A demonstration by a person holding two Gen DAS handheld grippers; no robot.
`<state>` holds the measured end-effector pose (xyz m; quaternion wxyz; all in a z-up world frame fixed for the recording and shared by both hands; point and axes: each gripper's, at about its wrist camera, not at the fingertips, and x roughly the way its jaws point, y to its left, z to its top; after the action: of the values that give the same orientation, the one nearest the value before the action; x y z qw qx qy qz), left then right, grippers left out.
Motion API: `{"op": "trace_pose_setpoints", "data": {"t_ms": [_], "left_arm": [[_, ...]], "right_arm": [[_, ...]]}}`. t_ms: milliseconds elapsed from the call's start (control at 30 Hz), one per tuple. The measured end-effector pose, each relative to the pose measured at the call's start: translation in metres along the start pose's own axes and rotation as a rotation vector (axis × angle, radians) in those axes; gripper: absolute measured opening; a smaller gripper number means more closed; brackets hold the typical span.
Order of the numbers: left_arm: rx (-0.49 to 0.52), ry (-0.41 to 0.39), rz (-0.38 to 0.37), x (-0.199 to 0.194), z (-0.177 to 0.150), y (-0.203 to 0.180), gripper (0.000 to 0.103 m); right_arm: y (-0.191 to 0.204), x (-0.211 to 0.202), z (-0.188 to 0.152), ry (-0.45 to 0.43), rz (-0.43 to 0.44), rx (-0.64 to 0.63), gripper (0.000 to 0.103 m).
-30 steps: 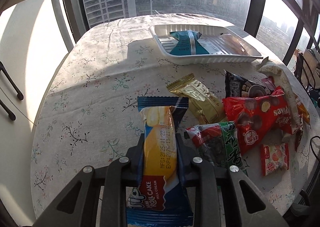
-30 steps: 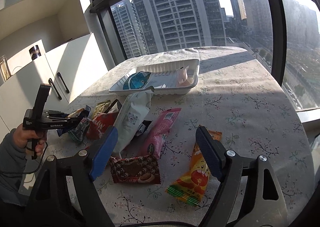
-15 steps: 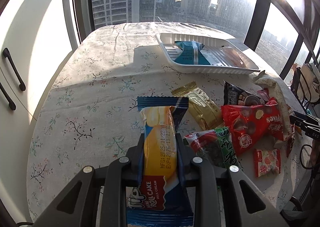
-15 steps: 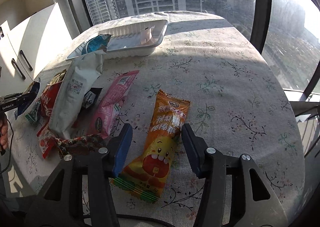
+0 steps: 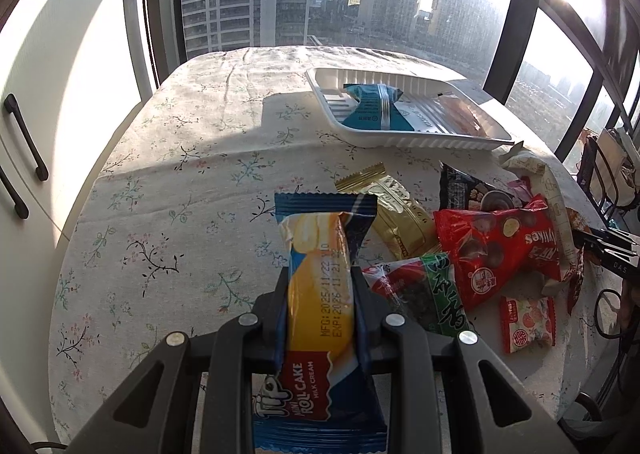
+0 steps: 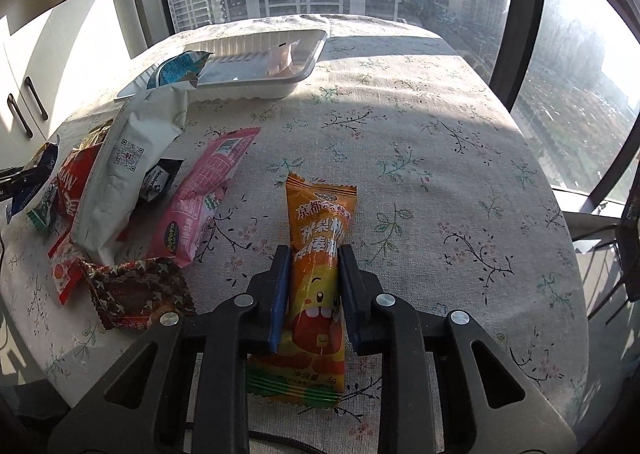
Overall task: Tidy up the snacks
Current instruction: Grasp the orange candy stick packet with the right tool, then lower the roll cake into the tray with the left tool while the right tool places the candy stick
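Observation:
My left gripper is shut on a blue and yellow mini roll cake packet and holds it above the table. My right gripper is shut on an orange candy packet that lies on the floral tablecloth. A white tray at the table's far side holds a teal packet; the tray also shows in the right wrist view. A pile of loose snacks lies between the grippers: a red bag, a gold packet, a green seaweed packet.
In the right wrist view a white bag, a pink packet and a brown packet lie left of my gripper. White cabinets stand to the left. Windows with dark frames ring the table's far side. A black wire rack stands at right.
My right gripper has closed its fingers onto the orange candy packet. My left gripper has lifted a little with the roll cake held.

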<state>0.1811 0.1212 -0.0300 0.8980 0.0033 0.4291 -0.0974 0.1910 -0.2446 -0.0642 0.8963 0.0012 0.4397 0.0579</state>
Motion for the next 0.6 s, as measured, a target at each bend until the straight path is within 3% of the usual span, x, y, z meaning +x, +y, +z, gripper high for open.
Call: {"op": "trace_pose_setpoints", "data": {"t_ms": [333, 600], "left_arm": [[-0.032, -0.016, -0.024, -0.004, 0.002, 0.007, 0.028], [-0.049, -0.055, -0.033, -0.009, 0.025, 0.019, 0.028]], "right_arm": [[-0.020, -0.020, 0.004, -0.069, 0.025, 0.062, 0.016], [-0.070, -0.034, 0.029, -0.129, -0.008, 0.160, 0.016]]}}
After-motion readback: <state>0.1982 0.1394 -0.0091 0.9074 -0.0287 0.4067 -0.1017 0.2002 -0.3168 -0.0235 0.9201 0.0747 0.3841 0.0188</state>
